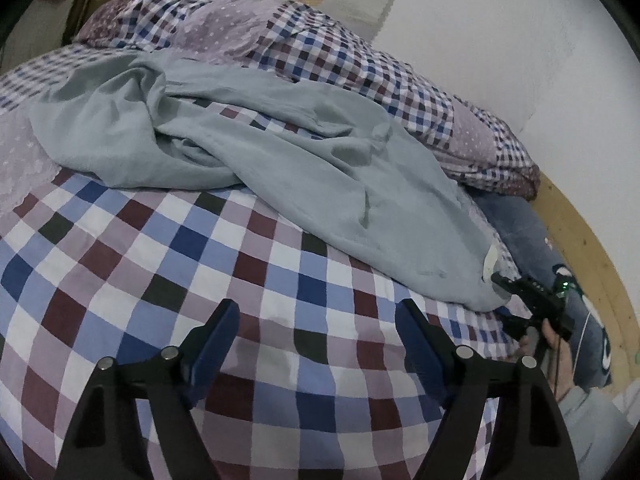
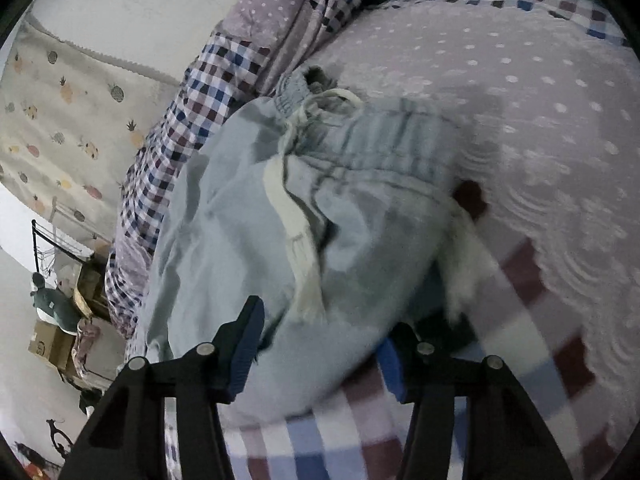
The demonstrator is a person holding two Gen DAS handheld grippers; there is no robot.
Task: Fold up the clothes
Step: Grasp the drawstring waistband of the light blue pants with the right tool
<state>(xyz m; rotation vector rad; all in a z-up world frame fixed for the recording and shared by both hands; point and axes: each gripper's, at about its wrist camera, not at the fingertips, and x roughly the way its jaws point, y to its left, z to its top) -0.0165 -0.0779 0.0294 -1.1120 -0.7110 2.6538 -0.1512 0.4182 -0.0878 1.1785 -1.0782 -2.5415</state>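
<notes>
Lying crumpled across the bed (image 1: pixel 168 248), the pale blue pants (image 1: pixel 248 152) run from the far left down to the near right edge. No brand or writing can be read on them; a small white tag (image 1: pixel 489 261) shows near the waist, its print too small to make out. Soft, matte cloth, heavy folds, one bunched ridge through the middle. In the right wrist view the waist is ribbed elastic with a flat cream drawstring (image 2: pixel 296 216) tied in a loose knot, ends frayed.

Bed cover: large checks of blue, maroon, white and lilac, plus a lilac dotted panel (image 2: pixel 520 92). A rolled quilt (image 1: pixel 360 64) in small checks lies along the wall (image 1: pixel 500 40). A pale wood edge (image 1: pixel 576 232) shows beside the bed at right.

Left gripper (image 1: pixel 316 320): jaws wide, nothing between them, hovering over bare checked cover with clear room in front, pants just beyond.

Right gripper (image 2: pixel 324 336): jaws spread wide, with pants cloth lying between the fingers; motion blur hides whether it touches the pads. Seen from the left wrist view, it sits at the waist end, near the bed's right edge, a hand (image 1: pixel 554 354) on its grip.
</notes>
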